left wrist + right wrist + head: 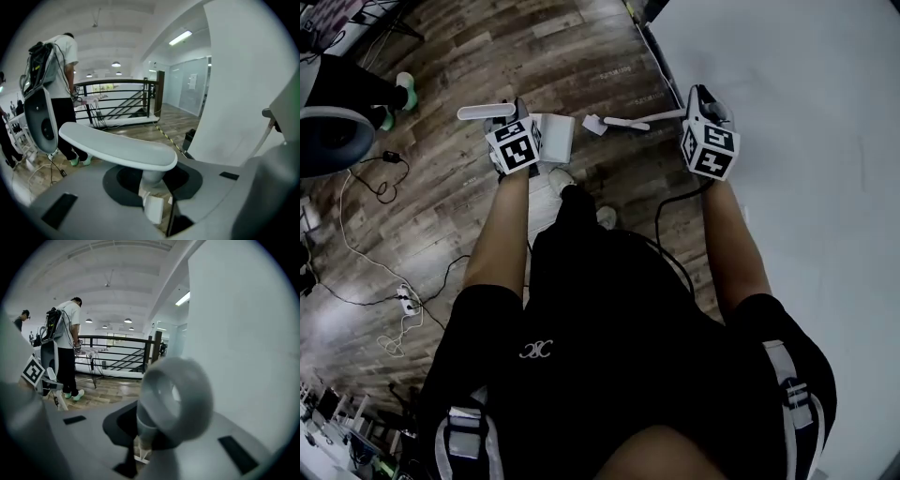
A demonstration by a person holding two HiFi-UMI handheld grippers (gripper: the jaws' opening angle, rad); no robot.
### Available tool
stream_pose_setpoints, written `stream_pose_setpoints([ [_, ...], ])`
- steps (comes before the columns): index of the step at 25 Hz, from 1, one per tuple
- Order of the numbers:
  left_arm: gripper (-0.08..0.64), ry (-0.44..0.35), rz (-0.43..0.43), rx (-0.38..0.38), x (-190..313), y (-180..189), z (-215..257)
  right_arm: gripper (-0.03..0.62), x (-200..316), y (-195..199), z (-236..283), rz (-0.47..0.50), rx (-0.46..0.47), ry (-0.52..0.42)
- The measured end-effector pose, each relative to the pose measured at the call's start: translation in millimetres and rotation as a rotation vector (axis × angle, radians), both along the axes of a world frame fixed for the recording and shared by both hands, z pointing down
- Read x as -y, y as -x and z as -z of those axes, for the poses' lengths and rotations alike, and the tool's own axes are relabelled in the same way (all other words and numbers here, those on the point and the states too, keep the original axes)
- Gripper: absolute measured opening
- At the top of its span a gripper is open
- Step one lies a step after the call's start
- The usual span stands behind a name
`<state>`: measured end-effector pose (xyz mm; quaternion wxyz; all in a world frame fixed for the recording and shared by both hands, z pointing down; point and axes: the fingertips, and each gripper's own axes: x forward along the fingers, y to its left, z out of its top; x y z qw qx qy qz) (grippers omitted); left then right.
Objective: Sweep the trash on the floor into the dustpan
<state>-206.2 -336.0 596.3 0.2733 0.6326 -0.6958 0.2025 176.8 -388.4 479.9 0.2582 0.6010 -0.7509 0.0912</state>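
Both of my grippers are held out over the wooden floor [441,197]. My left gripper [514,120] is shut on the white dustpan's curved handle [117,147], and the white dustpan [551,141] hangs beside and below it. My right gripper [701,103] is shut on the small white broom's handle [649,119], which points left and ends in the brush head [592,124]. In the right gripper view the handle's ring end [176,399] stands up between the jaws. I cannot make out any trash on the floor.
A white wall [797,122] runs along the right. Cables [366,216] and a power strip [405,300] lie on the floor at left. Another person in green shoes [401,94] stands at far left, near a black stair railing [117,101].
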Motion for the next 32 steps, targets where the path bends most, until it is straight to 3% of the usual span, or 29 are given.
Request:
stream_pose_setpoints([
  [9, 0.112, -0.030, -0.049, -0.097, 23.5, 13.1, -4.1, 0.041, 7.3, 145.6, -15.1, 0.162, 0.146, 0.074],
  [12, 0.114, -0.037, -0.071, -0.110, 21.8, 7.7, -6.3, 0.041, 7.1, 172.5, -10.6, 0.231, 0.172, 0.066],
  [17, 0.120, -0.043, -0.081, -0.143, 20.0, 13.0, -4.5, 0.040, 18.4, 175.8, 1.8, 0.204, 0.241, 0.083],
  [24, 0.118, -0.061, -0.114, -0.122, 16.6, 13.7, -5.6, 0.034, 9.0, 137.2, 11.9, 0.175, 0.116, 0.045],
  [32, 0.120, -0.059, -0.095, -0.128, 13.5, 8.3, -7.8, 0.035, 7.9, 85.2, 11.5, 0.090, 0.018, 0.032],
])
